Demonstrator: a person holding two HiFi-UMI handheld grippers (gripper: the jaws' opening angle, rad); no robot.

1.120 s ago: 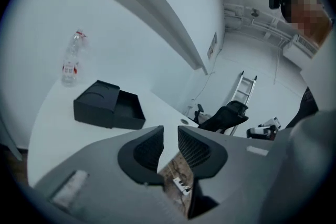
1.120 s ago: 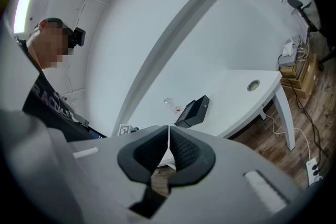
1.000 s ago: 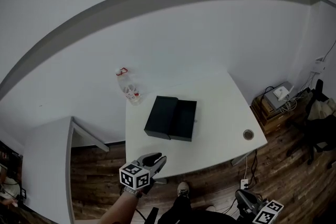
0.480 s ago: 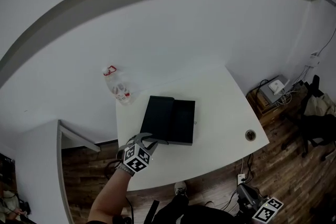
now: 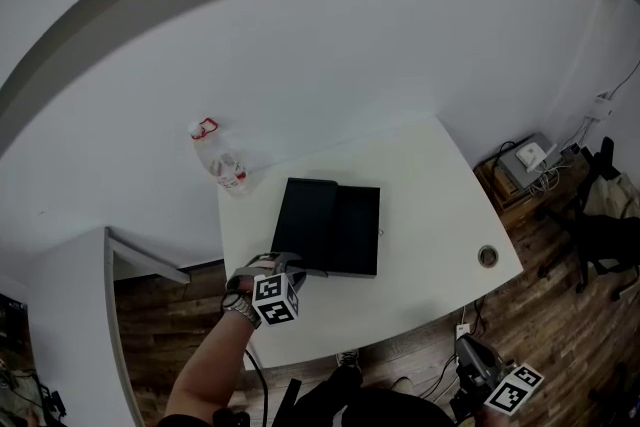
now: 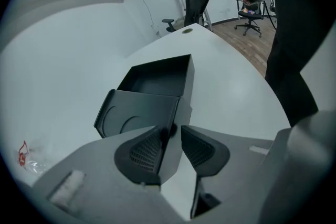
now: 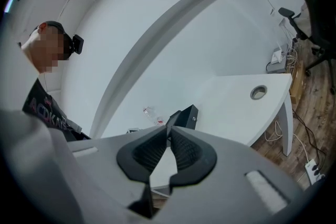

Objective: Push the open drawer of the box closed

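A black box point(image 5: 305, 220) lies on the white table point(image 5: 430, 195), its drawer point(image 5: 357, 230) pulled out to the right and empty. My left gripper point(image 5: 278, 265) hovers at the box's near left corner, pointing steeply down. In the left gripper view the box point(image 6: 139, 113) and drawer point(image 6: 157, 76) sit just beyond the left gripper point(image 6: 172, 134); its jaws have just been opening and stand open, the box's corner showing in the gap, unpressed. My right gripper point(image 5: 465, 350) hangs off the table over the floor. The right gripper point(image 7: 169, 131) has just been opening; a narrow gap, nothing between.
A plastic bottle point(image 5: 222, 160) with a red cap loop lies at the table's far left corner. A cable hole point(image 5: 487, 256) sits near the right edge. A white side desk point(image 5: 110, 265) stands left. A chair point(image 5: 600, 235) and cables are at right.
My left gripper moved from the table's front edge up to the box's near left corner and rolled. The right gripper stayed low at the right, drifting slightly.
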